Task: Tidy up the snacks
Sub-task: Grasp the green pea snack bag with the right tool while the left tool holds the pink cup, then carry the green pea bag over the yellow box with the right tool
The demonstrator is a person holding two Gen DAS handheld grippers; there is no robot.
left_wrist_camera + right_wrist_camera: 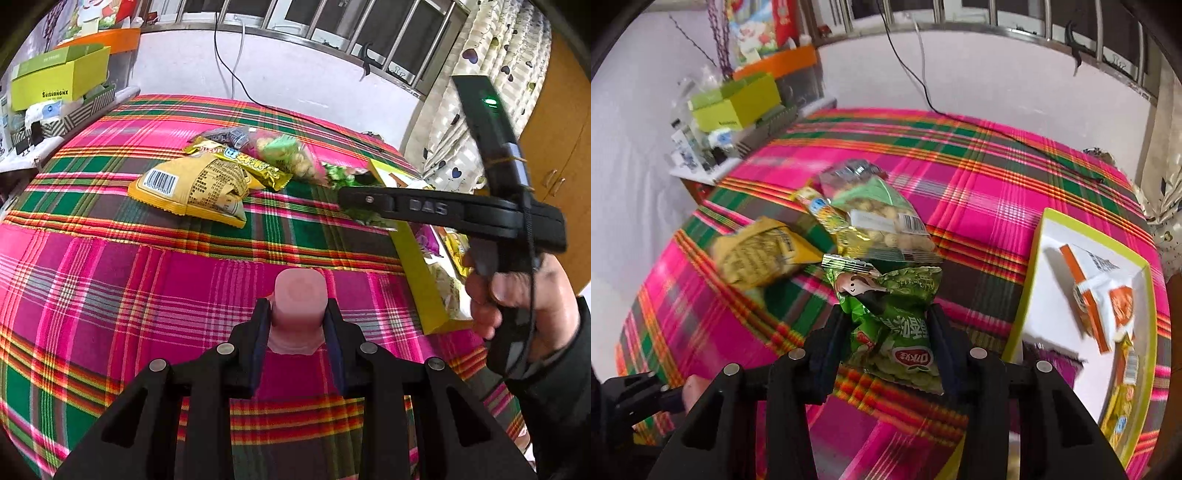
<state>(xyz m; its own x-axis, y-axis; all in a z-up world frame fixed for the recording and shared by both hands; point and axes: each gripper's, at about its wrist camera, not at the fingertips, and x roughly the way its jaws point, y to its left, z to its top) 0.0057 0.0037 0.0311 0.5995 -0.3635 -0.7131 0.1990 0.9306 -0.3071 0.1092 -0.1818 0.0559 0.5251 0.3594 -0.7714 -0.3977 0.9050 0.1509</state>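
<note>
My left gripper [297, 314] is shut on a pink jelly cup [300, 301] and holds it above the plaid cloth. My right gripper [888, 317] is shut on a green snack packet [892, 325], lifted above the cloth; it shows in the left wrist view [347, 195] next to the lime-edged tray [421, 280]. The tray [1030, 266] holds an orange-and-white packet [1102, 295] and other packets at its near end. A pile lies on the cloth: a yellow bag [192, 188], a yellow bar [255, 164], a clear bag of nuts [291, 155].
A side shelf with a lime box [59, 79] and small items stands at the far left. A black cable [236, 74] runs down the wall onto the cloth. A wooden cabinet [554, 155] and curtain are at the right.
</note>
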